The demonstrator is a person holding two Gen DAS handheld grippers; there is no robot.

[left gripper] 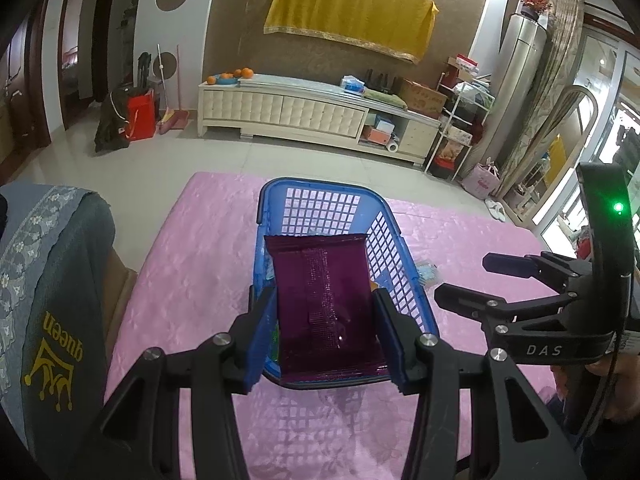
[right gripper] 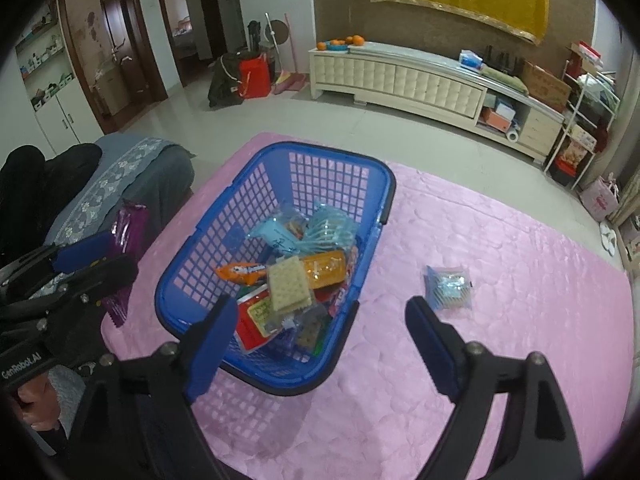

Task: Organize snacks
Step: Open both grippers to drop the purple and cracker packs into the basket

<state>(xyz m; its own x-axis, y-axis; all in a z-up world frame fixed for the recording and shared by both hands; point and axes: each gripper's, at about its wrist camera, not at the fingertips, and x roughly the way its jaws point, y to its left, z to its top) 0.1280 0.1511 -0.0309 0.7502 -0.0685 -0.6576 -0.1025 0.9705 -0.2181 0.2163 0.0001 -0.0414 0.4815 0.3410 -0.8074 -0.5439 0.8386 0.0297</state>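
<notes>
My left gripper [left gripper: 324,320] is shut on a purple snack packet [left gripper: 320,276], holding it over the near end of the blue plastic basket [left gripper: 320,188]. In the right wrist view, that gripper [right gripper: 106,260] and its purple packet [right gripper: 128,232] sit left of the basket [right gripper: 384,184]. Several snacks lie in the basket, among them a cracker pack [right gripper: 288,288] and an orange packet [right gripper: 240,272]. My right gripper [right gripper: 320,340] stands open and empty above the basket's near right corner, also seen from the left wrist [left gripper: 464,280]. A small light-blue packet [right gripper: 448,288] lies on the cloth just beyond its right finger.
A pink cloth [right gripper: 500,360] covers the table. A grey chair cover with lace trim [left gripper: 48,280] stands at the table's left side. Tiled floor and a long cream cabinet [left gripper: 300,112] lie beyond the far edge.
</notes>
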